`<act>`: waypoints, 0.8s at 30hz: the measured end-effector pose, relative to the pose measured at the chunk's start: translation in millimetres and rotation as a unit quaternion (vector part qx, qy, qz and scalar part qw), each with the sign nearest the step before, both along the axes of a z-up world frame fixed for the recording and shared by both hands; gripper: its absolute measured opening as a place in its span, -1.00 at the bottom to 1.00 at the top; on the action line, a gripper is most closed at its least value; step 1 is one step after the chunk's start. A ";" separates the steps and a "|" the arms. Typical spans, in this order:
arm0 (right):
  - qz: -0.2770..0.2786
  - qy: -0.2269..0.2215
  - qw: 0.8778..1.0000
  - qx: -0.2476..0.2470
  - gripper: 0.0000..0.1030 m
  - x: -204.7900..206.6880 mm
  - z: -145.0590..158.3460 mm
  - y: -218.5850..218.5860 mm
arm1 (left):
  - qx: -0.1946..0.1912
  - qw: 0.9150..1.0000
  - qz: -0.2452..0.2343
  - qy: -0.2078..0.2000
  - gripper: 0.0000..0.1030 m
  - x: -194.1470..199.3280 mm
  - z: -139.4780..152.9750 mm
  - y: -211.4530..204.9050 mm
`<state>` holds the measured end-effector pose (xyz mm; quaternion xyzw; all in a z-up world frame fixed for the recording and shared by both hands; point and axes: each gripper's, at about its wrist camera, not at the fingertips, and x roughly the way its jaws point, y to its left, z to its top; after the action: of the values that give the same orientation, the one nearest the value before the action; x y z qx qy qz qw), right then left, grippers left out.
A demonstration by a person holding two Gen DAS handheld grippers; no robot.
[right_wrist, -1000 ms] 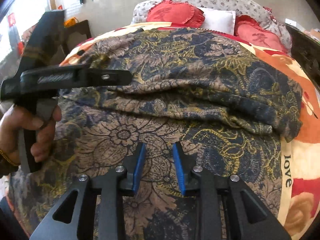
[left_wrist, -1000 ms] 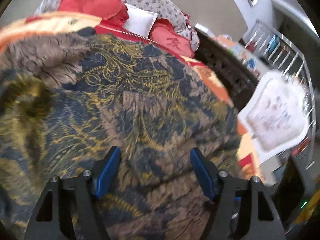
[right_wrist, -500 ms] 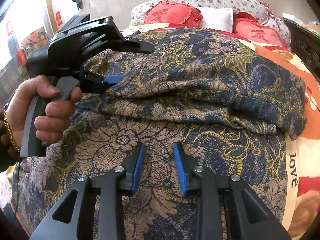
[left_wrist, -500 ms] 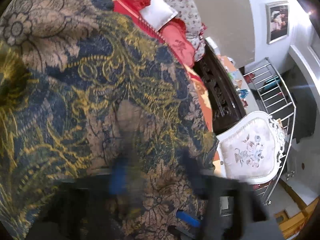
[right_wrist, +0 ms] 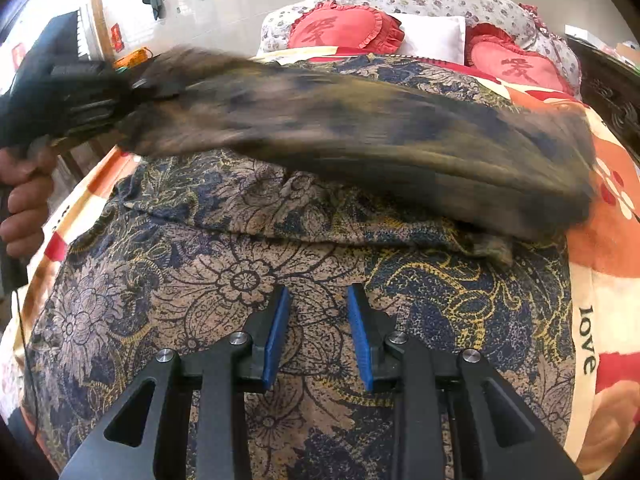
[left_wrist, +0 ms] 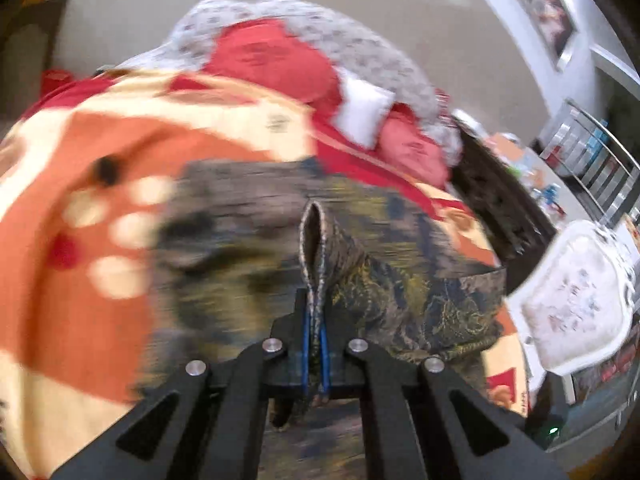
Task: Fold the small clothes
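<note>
The dark blue and tan floral-print fabric garment [right_wrist: 248,280] lies spread across the bed's orange, red and cream blanket [right_wrist: 612,216], below the red heart-shaped cushions [right_wrist: 344,28] at the head. The left gripper [left_wrist: 315,320] is clenched on a pinched edge of the garment, a narrow loop of cloth standing up between its blue-padded fingers [left_wrist: 306,332]; in the right wrist view that held portion appears as a blurred band raised across the far side. The right gripper [right_wrist: 318,332] hovers over the near part of the garment with its fingers partly apart and nothing between them. Judgement: the cloth is light, soft and limp; it will drape and sag, so hold it at hems or corners, with both ends supported to keep the fold even.
</note>
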<state>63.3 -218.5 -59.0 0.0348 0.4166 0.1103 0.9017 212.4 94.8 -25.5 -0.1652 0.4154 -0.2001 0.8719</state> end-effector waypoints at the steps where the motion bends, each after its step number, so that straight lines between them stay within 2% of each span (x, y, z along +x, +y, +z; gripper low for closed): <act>1: 0.000 0.000 1.000 0.000 -0.18 -0.3 0.0 0.4 | 0.004 1.000 0.009 0.005 -0.93 1.3 -2.9 9.2; 5: 0.000 0.001 1.000 0.003 -0.18 -0.6 0.2 -0.1 | 0.023 0.999 0.024 0.027 -0.93 5.0 -21.7 28.2; 8: 0.000 0.002 1.000 0.004 -0.17 -0.1 0.1 -0.5 | 0.053 0.997 0.045 0.040 -0.85 8.5 -36.5 27.2; 9: -0.001 0.002 1.000 0.003 -0.17 -0.1 0.2 -0.3 | 0.061 0.995 0.056 0.049 -0.66 10.0 -41.7 27.8; 10: 0.000 0.002 1.000 0.002 -0.15 0.1 0.7 -0.2 | 0.063 0.995 0.064 0.054 -0.36 8.3 -44.4 34.8; 11: 0.001 0.003 1.000 0.000 -0.12 0.7 0.7 0.6 | 0.068 0.993 0.078 0.056 -0.26 4.7 -44.5 39.1; 12: 0.007 0.006 1.000 0.000 -0.07 1.2 1.2 2.0 | 0.075 0.992 0.094 0.047 -0.19 1.2 -40.1 40.9; 14: 0.024 0.024 0.999 0.009 0.19 2.7 3.1 3.9 | 0.087 0.990 0.112 0.009 -0.17 -9.0 -24.8 41.7; 15: 0.026 0.034 0.999 0.010 0.19 3.1 7.2 4.0 | 0.094 0.989 0.116 -0.019 -0.08 -16.9 -13.7 38.6; 16: 0.021 0.033 0.999 0.016 0.11 2.3 17.6 1.5 | 0.098 0.987 0.115 -0.051 0.10 -25.9 -3.2 32.7; 18: 0.012 -0.025 0.999 0.040 0.04 -2.9 44.0 -5.8 | 0.114 0.985 0.088 -0.097 0.28 -35.7 5.2 10.8; 19: -0.005 -0.063 0.997 0.043 0.04 -0.8 60.3 -10.7 | 0.120 0.986 0.063 -0.097 0.29 -31.6 3.3 -1.8; 21: -0.038 -0.089 0.995 0.039 0.04 18.3 78.5 -20.2 | 0.132 0.989 0.025 -0.065 0.27 -20.0 -14.6 -23.6; 22: -0.049 -0.085 0.995 0.033 0.04 29.1 80.4 -24.2 | 0.138 0.989 0.028 -0.050 0.27 -15.5 -22.3 -27.5; 24: -0.067 -0.047 0.997 0.013 0.04 59.3 70.1 -40.8 | 0.143 0.988 0.053 -0.013 0.20 -10.7 -39.2 -25.6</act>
<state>122.6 -259.2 11.1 0.0691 0.3693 0.0562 0.9250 201.7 69.2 -64.8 -0.0579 0.4187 -0.0946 0.9013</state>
